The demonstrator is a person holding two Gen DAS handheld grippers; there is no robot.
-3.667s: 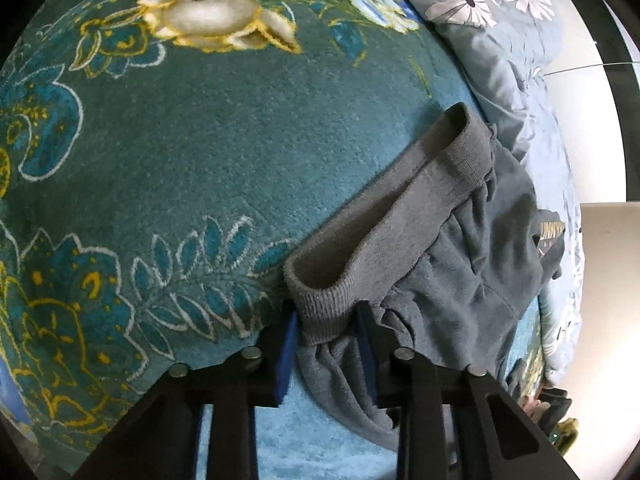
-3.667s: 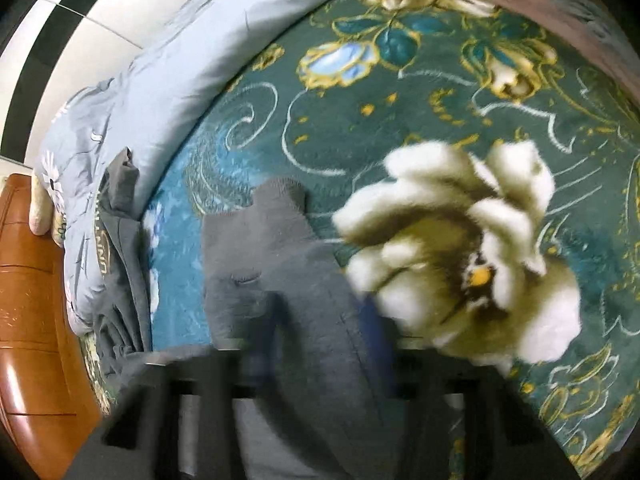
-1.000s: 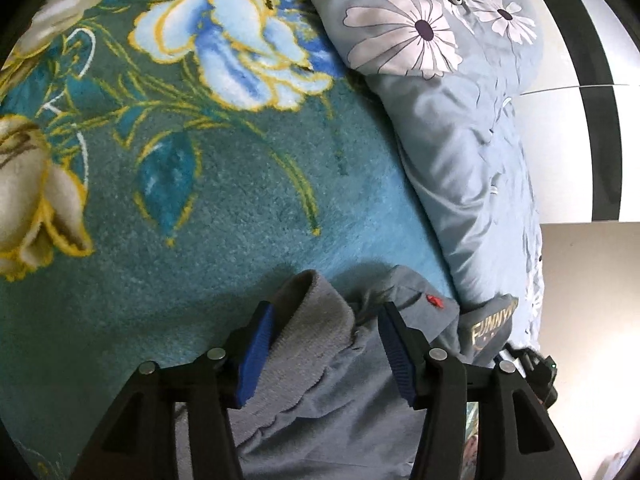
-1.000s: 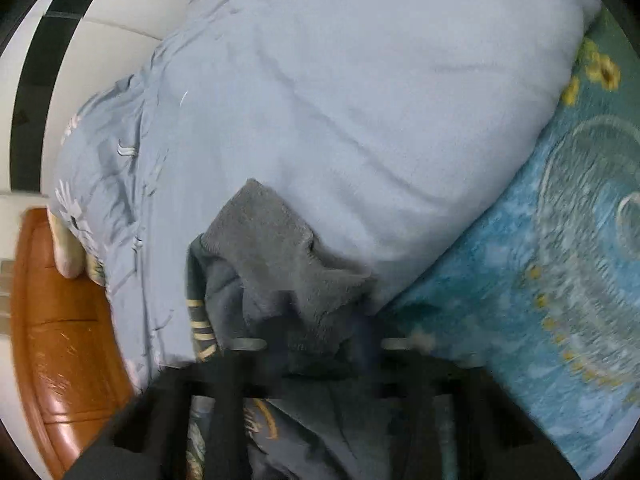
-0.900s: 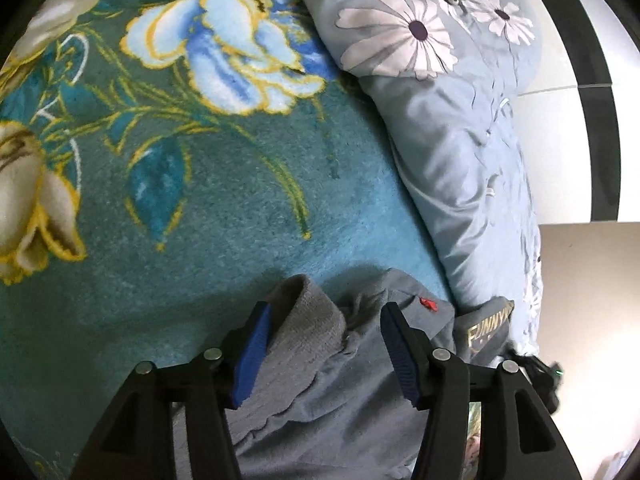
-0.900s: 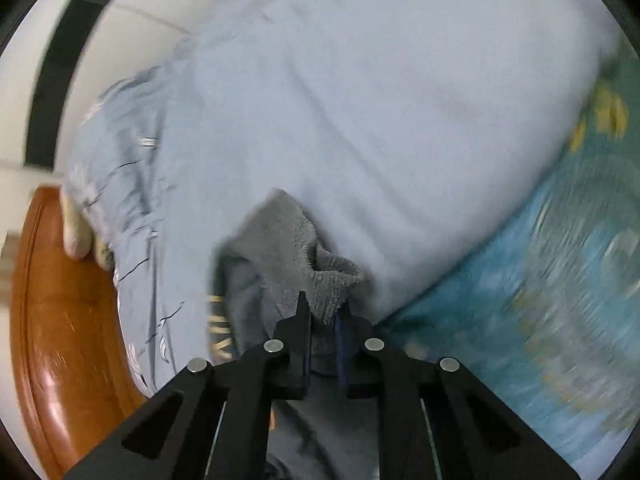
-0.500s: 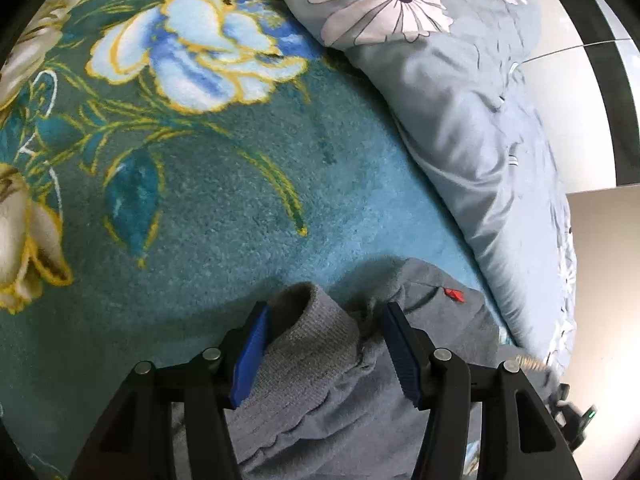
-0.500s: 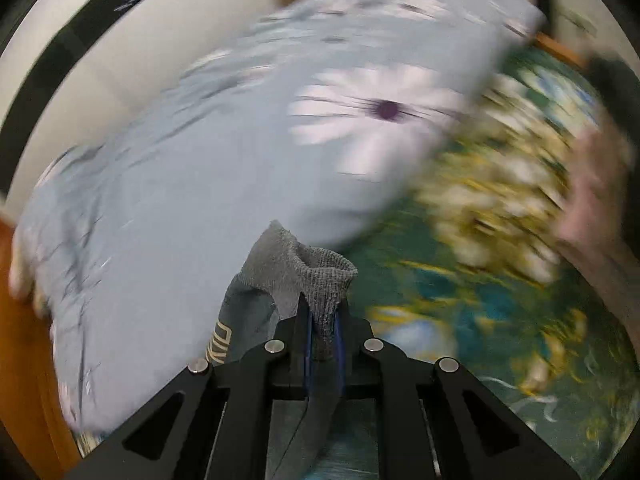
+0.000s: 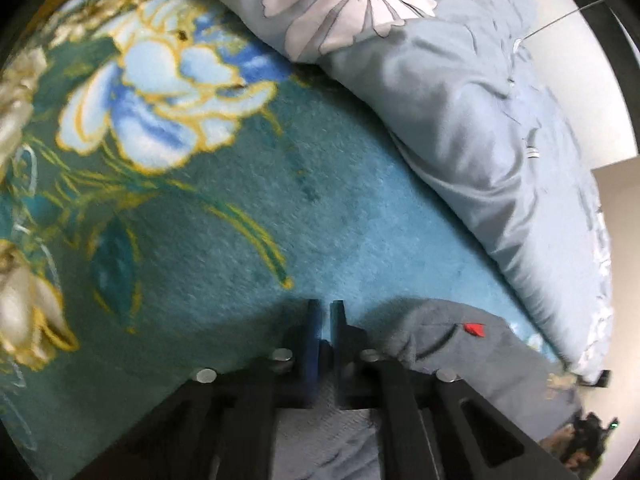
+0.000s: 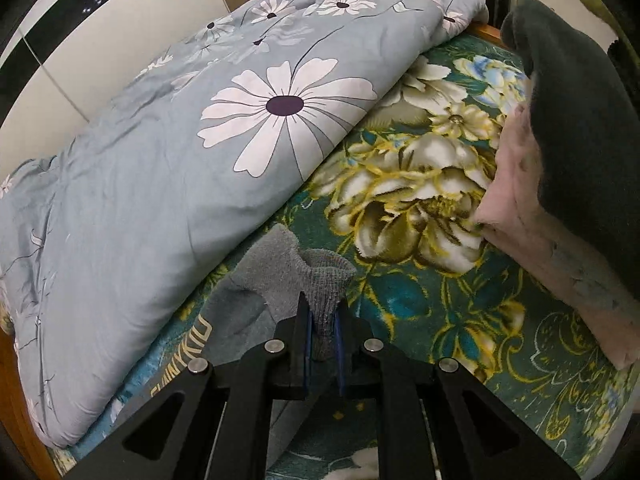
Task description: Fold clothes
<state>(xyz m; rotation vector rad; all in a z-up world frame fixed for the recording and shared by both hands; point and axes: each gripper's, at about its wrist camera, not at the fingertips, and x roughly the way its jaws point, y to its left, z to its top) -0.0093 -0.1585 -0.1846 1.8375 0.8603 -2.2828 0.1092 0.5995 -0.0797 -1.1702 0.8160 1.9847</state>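
Left wrist view: the left gripper (image 9: pixel 325 320) was spread wide around the grey ribbed hem half a second ago; now its jaws stand nearly closed, with only a thin gap between the blue pads. Whether cloth is pinched between them is hard to say, since the hem seems to lie lower, behind the tips. The garment (image 9: pixel 460 352), with its small red tag, lies on the teal blanket (image 9: pixel 224 216) just beside the quilt (image 9: pixel 460 128).

In the right wrist view the right gripper (image 10: pixel 323 320) is clenched on the hem (image 10: pixel 326 280), raised off the bed and swung away from the quilt toward the pink stack (image 10: pixel 520 200). With both corners likely in hand, the next fold looks ready to start.
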